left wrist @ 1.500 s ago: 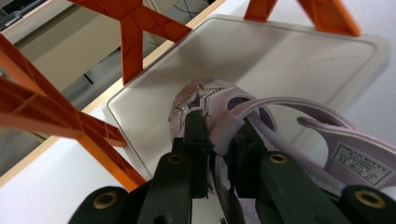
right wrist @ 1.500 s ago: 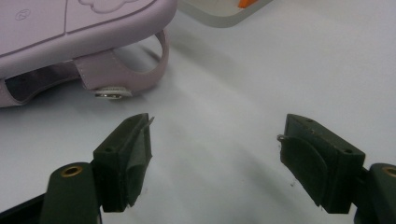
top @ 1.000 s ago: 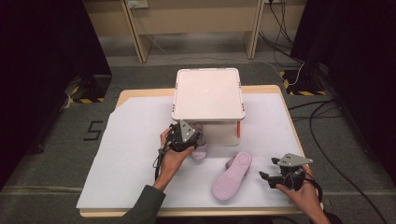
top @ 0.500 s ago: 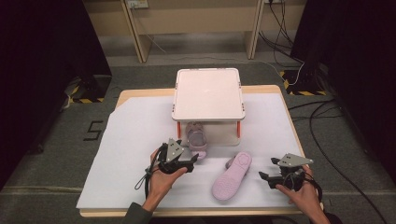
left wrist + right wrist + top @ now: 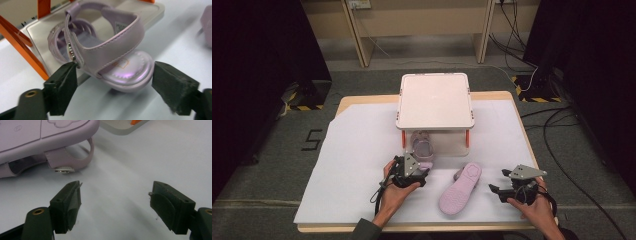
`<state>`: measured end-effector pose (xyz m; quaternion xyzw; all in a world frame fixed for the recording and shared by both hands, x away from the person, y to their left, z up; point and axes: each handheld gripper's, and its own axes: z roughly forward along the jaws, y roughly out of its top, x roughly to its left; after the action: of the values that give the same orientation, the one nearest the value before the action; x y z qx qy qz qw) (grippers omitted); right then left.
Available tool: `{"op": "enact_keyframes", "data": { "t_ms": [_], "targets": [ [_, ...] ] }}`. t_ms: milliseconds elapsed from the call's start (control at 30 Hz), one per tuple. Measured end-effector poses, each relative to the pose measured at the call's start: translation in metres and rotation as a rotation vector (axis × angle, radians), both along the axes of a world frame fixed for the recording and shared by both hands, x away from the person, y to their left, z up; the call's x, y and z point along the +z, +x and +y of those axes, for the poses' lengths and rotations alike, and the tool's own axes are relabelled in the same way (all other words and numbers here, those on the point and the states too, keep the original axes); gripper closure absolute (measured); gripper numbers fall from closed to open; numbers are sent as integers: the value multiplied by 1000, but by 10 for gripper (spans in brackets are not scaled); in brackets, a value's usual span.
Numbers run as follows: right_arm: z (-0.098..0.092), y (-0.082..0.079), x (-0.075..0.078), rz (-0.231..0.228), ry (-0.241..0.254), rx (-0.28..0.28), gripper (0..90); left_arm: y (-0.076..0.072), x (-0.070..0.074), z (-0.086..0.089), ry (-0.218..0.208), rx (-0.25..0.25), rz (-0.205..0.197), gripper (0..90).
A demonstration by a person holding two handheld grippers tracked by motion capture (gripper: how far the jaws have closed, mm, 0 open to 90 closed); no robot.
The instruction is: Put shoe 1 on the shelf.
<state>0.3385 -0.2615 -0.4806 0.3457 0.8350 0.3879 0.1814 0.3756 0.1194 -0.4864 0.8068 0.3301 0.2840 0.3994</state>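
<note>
Upright sandal [image 5: 100, 53] sits w/ its toe end on the lower tray [image 5: 35, 27] of the small shoe rack [image 5: 435, 100], heel sticking out over the tray's front edge onto the white sheet [image 5: 357, 150] covering the counter [image 5: 341, 104]. It's roughly mid-counter, just fwd of centre. Left tongs [image 5: 414, 172] are right behind the heel, jaws just opened and released: in the left gripper view the pads flank the heel w/o pressing, a gap on the right side, the left pad close to the strap. So shoe no. 1 looks placed, maybe needing a nudge deeper.

Second sandal [image 5: 460, 189] lies sole-up on the sheet nr the front edge of the counter, right of the first, apart from the rack. Right tongs [image 5: 497, 190] rest further right towards the front-right corner, spread wide, nothing between them; its strap is just ahead in the right gripper view. Left to do, I'd say: flip that one, set it beside its mate.
</note>
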Motion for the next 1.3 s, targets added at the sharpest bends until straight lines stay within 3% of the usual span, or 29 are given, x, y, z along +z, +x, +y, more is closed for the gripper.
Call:
{"op": "enact_keyframes", "data": {
  "t_ms": [33, 100, 200, 267, 333, 367, 400, 467, 633, 800, 900, 1000, 1067, 1200, 1300],
  "targets": [
    [0, 0, 0, 1, 0, 1, 252, 1, 1, 2, -21, -12, 27, 196],
    [0, 0, 0, 0, 1, 1, 252, 2, 4, 8, -14, -22, 37, 229],
    [0, 0, 1, -3, 7, 0, 252, 2, 9, 18, 31, -31, 9, 281],
    [0, 0, 0, 1, 4, 1, 252, 4, 9, 24, 1, -24, 21, 371],
    [0, 0, -1, 3, 3, 1, 252, 8, 9, 26, -22, -13, -2, 434],
    [1, 0, -1, 3, 2, 2, 252, 9, 9, 26, 17, 3, -29, 529],
    [1, 0, -1, 2, 2, 2, 252, 12, 9, 27, 43, 0, -32, 541],
    [0, 1, -1, 1, 2, 1, 252, 15, 10, 28, 19, -5, -32, 589],
    [0, 1, -2, 6, -1, -3, 251, 20, 12, 25, 53, -8, -39, 593],
    [1, 1, -2, 7, -1, -4, 251, 32, 11, 23, 6, 2, -34, 598],
    [0, 2, -2, 8, -4, -8, 251, 37, 11, 10, 12, -10, -39, 585],
    [0, 2, -3, 8, -8, -5, 251, 39, 13, -1, 50, 30, -50, 549],
    [0, 1, -2, 7, 0, -8, 251, 40, 14, -3, 62, 47, -54, 477],
    [-2, 1, -2, 7, 2, -9, 251, 41, 12, 4, 16, 32, -32, 453],
    [-1, 1, -2, 8, -1, -5, 251, 36, 6, 6, 3, 16, -29, 349]
  ]
}}
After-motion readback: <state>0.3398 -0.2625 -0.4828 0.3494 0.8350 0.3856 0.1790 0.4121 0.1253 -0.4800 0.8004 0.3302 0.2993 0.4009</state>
